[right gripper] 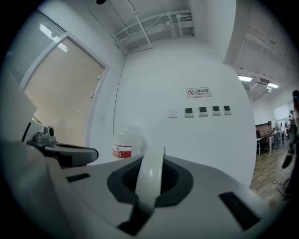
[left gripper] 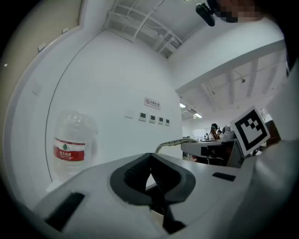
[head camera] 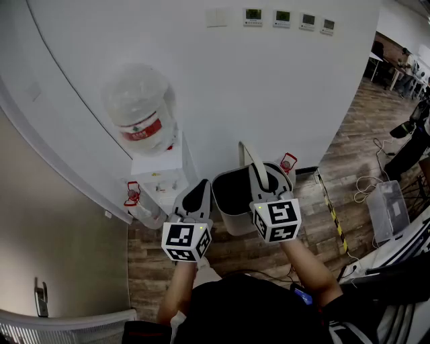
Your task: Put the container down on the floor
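Head view: both forearms reach forward, a marker cube on each gripper. The right gripper points level, its jaws pinched shut on the handle, a pale band that runs up between the pads and arcs away ahead. The container, a grey bin with a dark inside, hangs from that handle directly under and just ahead of the right gripper, with the open top towards the camera. It looks to be held up off the floor, though the steep angle makes the gap hard to judge. The left gripper is level too, just beside the container's left rim. Its pads seem pressed together with nothing between them, and in its own view the container rim and handle sit off to its right, not in its jaws. I cannot tell whether it touches the rim.

Just beyond the container's left side stands a white dispenser with a clear bottle on top, red label round it. Behind both is a white wall; four small panels sit in a row high on it. Far right, well apart from the container, a clear box and loose cables lie on the wood floor.
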The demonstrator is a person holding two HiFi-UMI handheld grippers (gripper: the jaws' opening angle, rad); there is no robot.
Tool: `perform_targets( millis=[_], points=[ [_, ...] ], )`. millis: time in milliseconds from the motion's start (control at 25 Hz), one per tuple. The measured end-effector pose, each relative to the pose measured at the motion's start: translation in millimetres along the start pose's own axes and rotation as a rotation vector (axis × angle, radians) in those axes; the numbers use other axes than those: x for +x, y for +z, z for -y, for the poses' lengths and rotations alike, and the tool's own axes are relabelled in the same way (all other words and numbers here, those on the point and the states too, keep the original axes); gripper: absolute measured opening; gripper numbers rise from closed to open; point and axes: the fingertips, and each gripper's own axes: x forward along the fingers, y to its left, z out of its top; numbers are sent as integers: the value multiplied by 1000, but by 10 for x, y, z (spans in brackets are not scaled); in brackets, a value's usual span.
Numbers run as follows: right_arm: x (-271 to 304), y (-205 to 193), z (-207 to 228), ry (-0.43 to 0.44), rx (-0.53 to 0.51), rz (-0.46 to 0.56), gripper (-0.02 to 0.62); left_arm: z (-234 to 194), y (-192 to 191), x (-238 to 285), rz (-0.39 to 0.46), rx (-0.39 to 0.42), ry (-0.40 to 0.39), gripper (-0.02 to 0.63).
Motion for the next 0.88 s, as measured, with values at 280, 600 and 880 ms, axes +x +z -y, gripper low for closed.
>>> perform_targets(
  millis=[280, 600, 880],
  points=[
    [9, 8, 40, 1, 12, 4, 29, -1, 23, 31, 0, -10, 4, 17],
    [6, -18, 53, 14, 24, 0, 29, 31, -6, 48, -8, -5, 16, 17],
    [-65, -8, 85, 36, 18, 7, 29, 136, -19, 39, -10, 2, 29, 17]
  ],
)
